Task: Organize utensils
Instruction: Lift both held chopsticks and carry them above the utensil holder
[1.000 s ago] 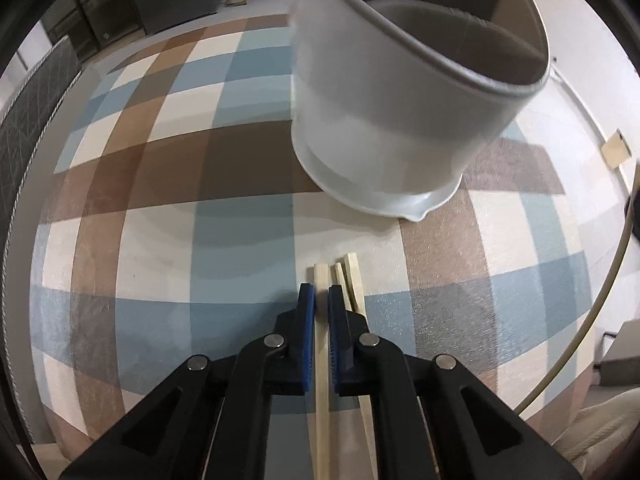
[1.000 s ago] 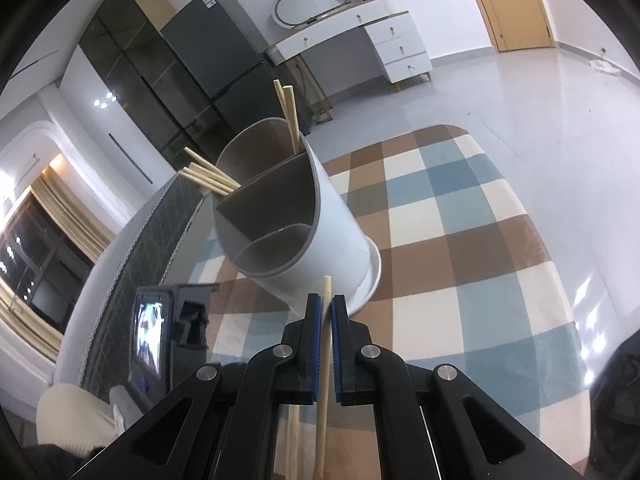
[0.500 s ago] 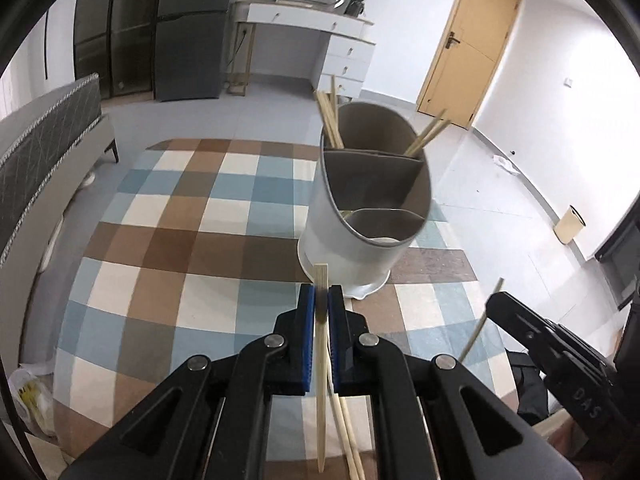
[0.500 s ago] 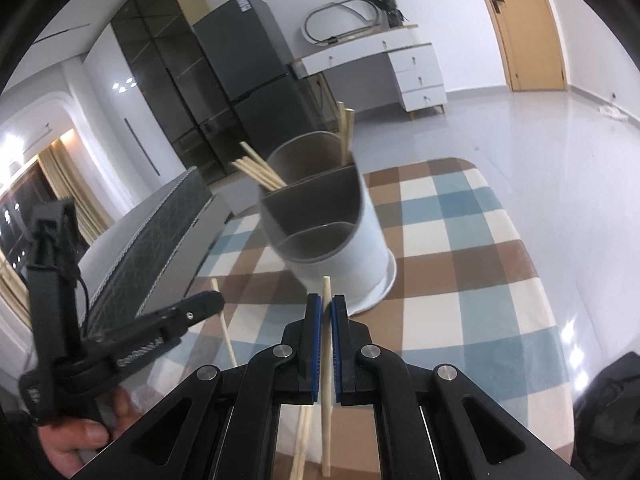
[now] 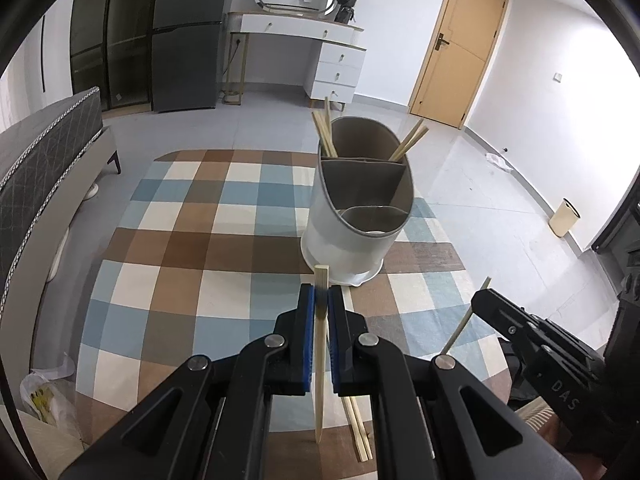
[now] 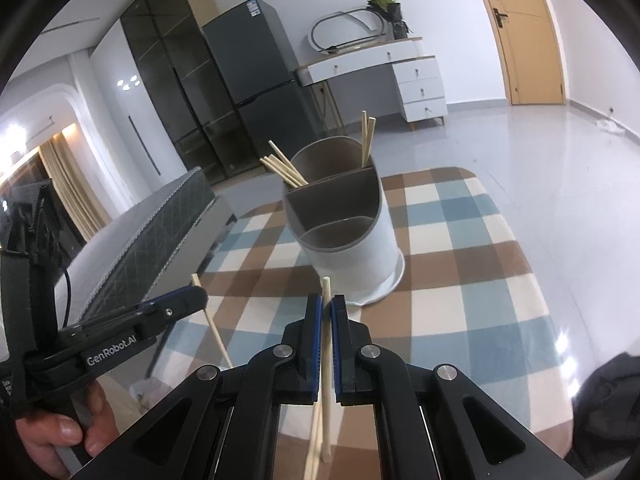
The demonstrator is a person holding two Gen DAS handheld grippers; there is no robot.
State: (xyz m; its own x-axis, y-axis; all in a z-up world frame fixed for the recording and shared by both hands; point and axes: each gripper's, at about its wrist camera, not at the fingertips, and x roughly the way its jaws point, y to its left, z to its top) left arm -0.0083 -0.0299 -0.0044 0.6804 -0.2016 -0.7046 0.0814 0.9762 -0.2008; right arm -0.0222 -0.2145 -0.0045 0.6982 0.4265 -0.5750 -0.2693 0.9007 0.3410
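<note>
on the left, our left claw (image 5: 321,304) is clamped on one chopstick (image 5: 320,360), lifted clear of the checked tabletop (image 5: 180,280). under it, a loose pair of chopsticks (image 5: 358,428) lies flat on the cloth. ahead in the middle stands the white holder (image 5: 352,240), upright, with more sticks (image 5: 326,136) leaning in its far compartment; the two nearer compartments look bare of sticks. over on the right, our right claw (image 6: 326,308) is pinched shut on its own chopstick (image 6: 327,364), tip pointing at the holder.
</note>
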